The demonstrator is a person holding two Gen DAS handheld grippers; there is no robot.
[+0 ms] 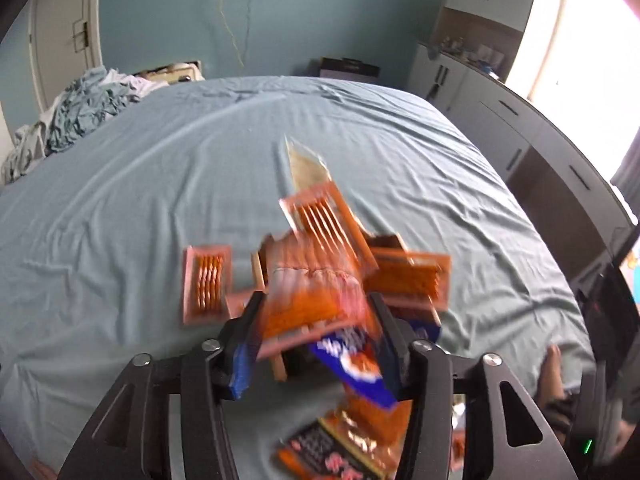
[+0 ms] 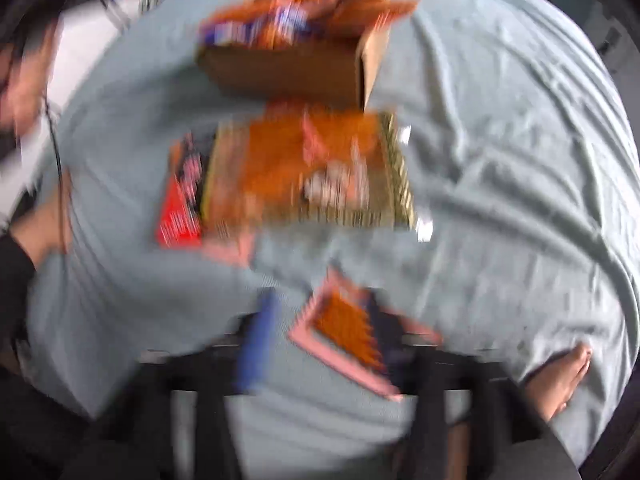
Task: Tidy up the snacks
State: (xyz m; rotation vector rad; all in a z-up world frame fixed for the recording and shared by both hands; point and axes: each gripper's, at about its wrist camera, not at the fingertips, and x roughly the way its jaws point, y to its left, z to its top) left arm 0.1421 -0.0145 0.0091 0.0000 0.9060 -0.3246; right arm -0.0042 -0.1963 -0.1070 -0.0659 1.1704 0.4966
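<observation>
Left gripper (image 1: 316, 320): fingers apart, blurred orange snack packet (image 1: 316, 300) between them, grip unclear.
Right gripper (image 2: 320, 332): fingers apart above a pink-edged packet (image 2: 344, 332).
Bed (image 1: 140, 200): cardboard box (image 2: 288, 68) holding snacks.

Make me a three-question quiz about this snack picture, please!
1. Where does the cardboard box sit?
A. On the bed
B. On the floor
C. On a shelf

2. What colour is the bed sheet?
A. Red
B. Light blue
C. Yellow

3. How is the box's top?
A. Taped shut
B. Covered by a lid
C. Open, with snack packets in it

Answers:
1. A: in the right wrist view, the cardboard box rests on the bed sheet.
2. B: the sheet is pale blue in both views.
3. C: orange and blue snack packets stick up out of the box's open top.
</observation>
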